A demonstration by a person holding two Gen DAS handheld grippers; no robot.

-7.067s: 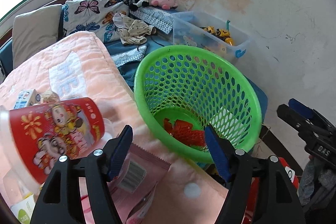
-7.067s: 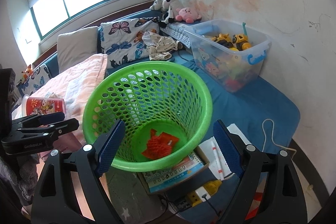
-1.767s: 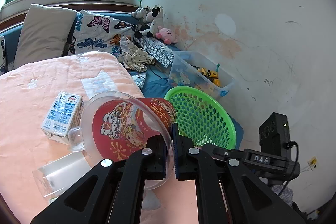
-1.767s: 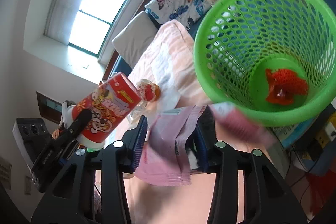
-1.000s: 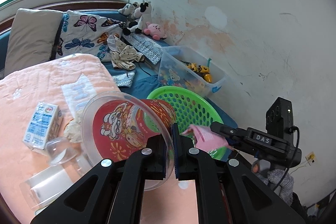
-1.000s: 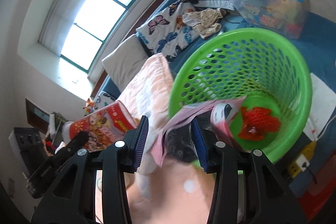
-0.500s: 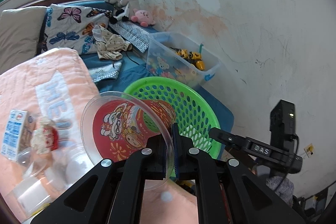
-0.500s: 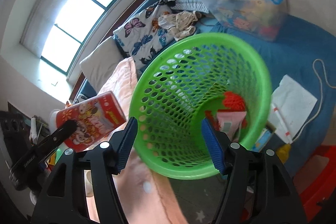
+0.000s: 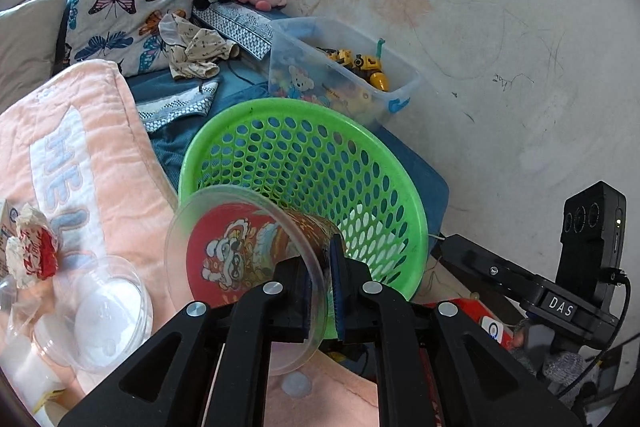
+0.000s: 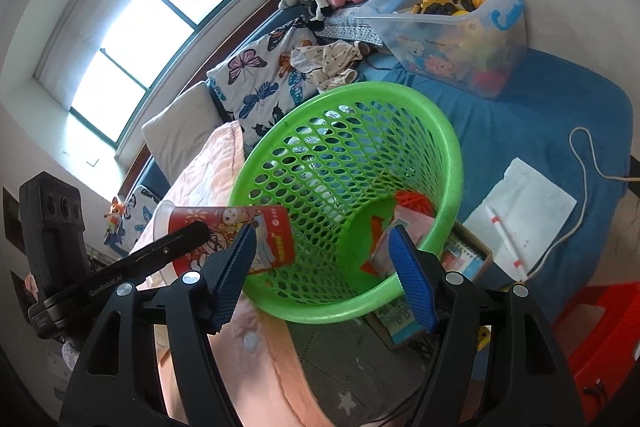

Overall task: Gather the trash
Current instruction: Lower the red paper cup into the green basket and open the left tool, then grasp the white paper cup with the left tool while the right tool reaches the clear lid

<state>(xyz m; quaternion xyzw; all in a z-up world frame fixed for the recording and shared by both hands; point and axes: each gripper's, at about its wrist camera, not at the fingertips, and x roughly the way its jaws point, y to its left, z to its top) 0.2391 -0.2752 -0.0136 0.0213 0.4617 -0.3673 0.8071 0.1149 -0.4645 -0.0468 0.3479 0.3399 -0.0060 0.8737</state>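
Observation:
My left gripper [image 9: 321, 291] is shut on the clear rim of a red cartoon-printed cup [image 9: 244, 259], held on its side at the near rim of the green basket [image 9: 360, 131]. In the right wrist view the cup [image 10: 244, 231] hangs beside the basket [image 10: 448, 131], outside its left wall. My right gripper [image 10: 324, 267] is open and empty above the basket's near rim. Red paper [image 10: 412, 203] and a pink wrapper [image 10: 416, 223] lie in the basket's bottom.
On the pink blanket [image 9: 100, 155] lie a crumpled red-white wrapper [image 9: 30, 247], clear plastic lids [image 9: 106, 311] and a milk carton's edge [image 9: 6, 227]. A clear toy bin [image 9: 340, 75] stands behind the basket. White paper [image 10: 524, 203] and a cord [image 10: 588, 163] lie on blue bedding.
My right gripper dropped the pink wrapper into the basket and now stands open. My left gripper carried the cup closer to the basket's rim.

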